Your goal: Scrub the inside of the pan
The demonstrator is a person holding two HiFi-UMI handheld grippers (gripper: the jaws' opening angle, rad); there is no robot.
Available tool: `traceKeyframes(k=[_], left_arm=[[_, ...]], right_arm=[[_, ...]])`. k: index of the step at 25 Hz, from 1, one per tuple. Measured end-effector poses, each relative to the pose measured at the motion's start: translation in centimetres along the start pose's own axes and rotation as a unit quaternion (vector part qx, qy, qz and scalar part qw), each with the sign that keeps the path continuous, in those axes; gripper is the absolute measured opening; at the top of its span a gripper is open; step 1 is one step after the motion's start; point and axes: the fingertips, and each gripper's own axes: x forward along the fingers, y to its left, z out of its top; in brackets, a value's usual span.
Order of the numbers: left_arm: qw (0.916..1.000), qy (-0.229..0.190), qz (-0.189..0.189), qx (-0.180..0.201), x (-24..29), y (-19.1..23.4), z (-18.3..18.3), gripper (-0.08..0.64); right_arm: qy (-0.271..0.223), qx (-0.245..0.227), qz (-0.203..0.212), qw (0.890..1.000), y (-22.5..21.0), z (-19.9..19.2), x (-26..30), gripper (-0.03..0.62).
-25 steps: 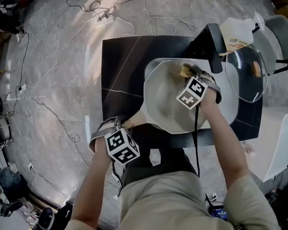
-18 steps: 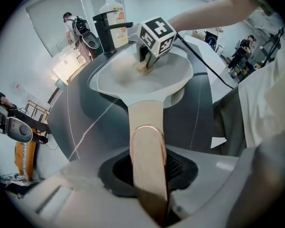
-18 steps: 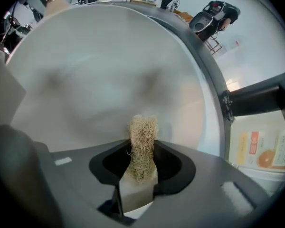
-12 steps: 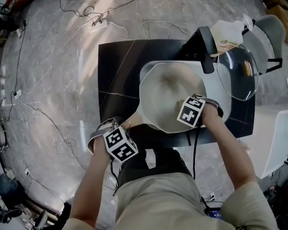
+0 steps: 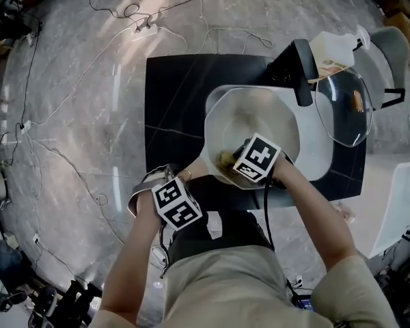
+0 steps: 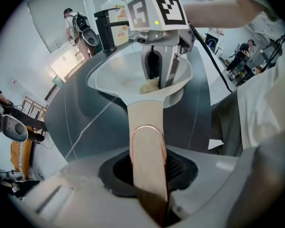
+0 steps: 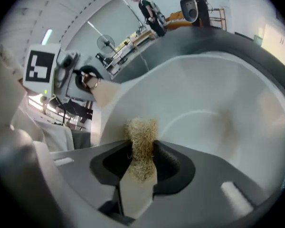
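Black tabletop point(image 5: 171, 94) bore the white pan point(image 5: 260, 115). The left gripper point(image 6: 149, 179) was clamped on the pan's beige handle point(image 6: 143, 113). The right gripper point(image 7: 140, 175), closed on a straw-coloured scrub pad point(image 7: 142, 134), held it inside the pan, at the wall nearest the handle.

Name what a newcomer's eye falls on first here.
The big white pan sits mid-frame on the black table. The right tool holds a straw-coloured scrubber at its near inner wall, while the left tool clamps the pan's pale handle. A glass lid lies to the right.
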Motion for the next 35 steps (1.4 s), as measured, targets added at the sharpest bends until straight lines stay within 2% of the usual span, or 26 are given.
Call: traceKeyframes(k=[2, 4, 8, 10, 13, 16, 20, 24, 26, 31, 33, 35], left_arm=[[1.0000, 0.000, 0.000, 0.000, -0.1, -0.1, 0.0, 0.104], [1.0000, 0.000, 0.002, 0.002, -0.1, 0.0, 0.0, 0.104], [1.0000, 0.000, 0.007, 0.005, -0.1, 0.1, 0.0, 0.104], [0.9999, 0.000, 0.009, 0.006, -0.2, 0.1, -0.1, 0.103], [0.9999, 0.000, 0.011, 0.007, -0.2, 0.2, 0.1, 0.103], [0.9998, -0.001, 0.016, 0.008, -0.1, 0.3, 0.1, 0.103], [0.9999, -0.001, 0.014, 0.008, 0.0, 0.1, 0.2, 0.103], [0.9999, 0.000, 0.011, 0.006, 0.0, 0.2, 0.1, 0.103], [0.9999, 0.002, 0.009, 0.005, 0.0, 0.2, -0.1, 0.103], [1.0000, 0.003, 0.003, 0.003, 0.2, 0.1, -0.1, 0.101], [1.0000, 0.003, 0.001, 0.002, 0.2, 0.1, -0.1, 0.101], [1.0000, 0.005, -0.003, 0.001, 0.2, 0.0, -0.2, 0.101]], right_arm=[[-0.058, 0.018, 0.001, 0.998, 0.0, 2.7, -0.4, 0.140], [-0.099, 0.020, -0.017, 0.995, -0.8, 4.7, -0.8, 0.140], [-0.156, 0.013, -0.098, 0.983, -5.1, 7.8, -1.6, 0.141], [-0.166, 0.008, -0.128, 0.978, -7.2, 8.9, -2.0, 0.141], [-0.136, -0.030, -0.179, 0.974, -10.2, 8.8, -2.4, 0.144], [-0.114, -0.051, -0.241, 0.962, -13.2, 8.1, -3.1, 0.144], [-0.082, -0.049, -0.325, 0.941, -17.1, 5.4, -4.5, 0.144], [0.004, -0.089, -0.402, 0.911, -19.1, 1.7, -6.0, 0.144], [0.048, -0.085, -0.408, 0.908, -19.3, -0.7, -6.7, 0.143], [0.137, -0.072, -0.370, 0.916, -17.5, -6.1, -7.5, 0.138], [0.166, -0.065, -0.331, 0.927, -15.7, -8.0, -6.9, 0.138], [0.186, -0.051, -0.274, 0.942, -13.2, -9.6, -5.9, 0.138]])
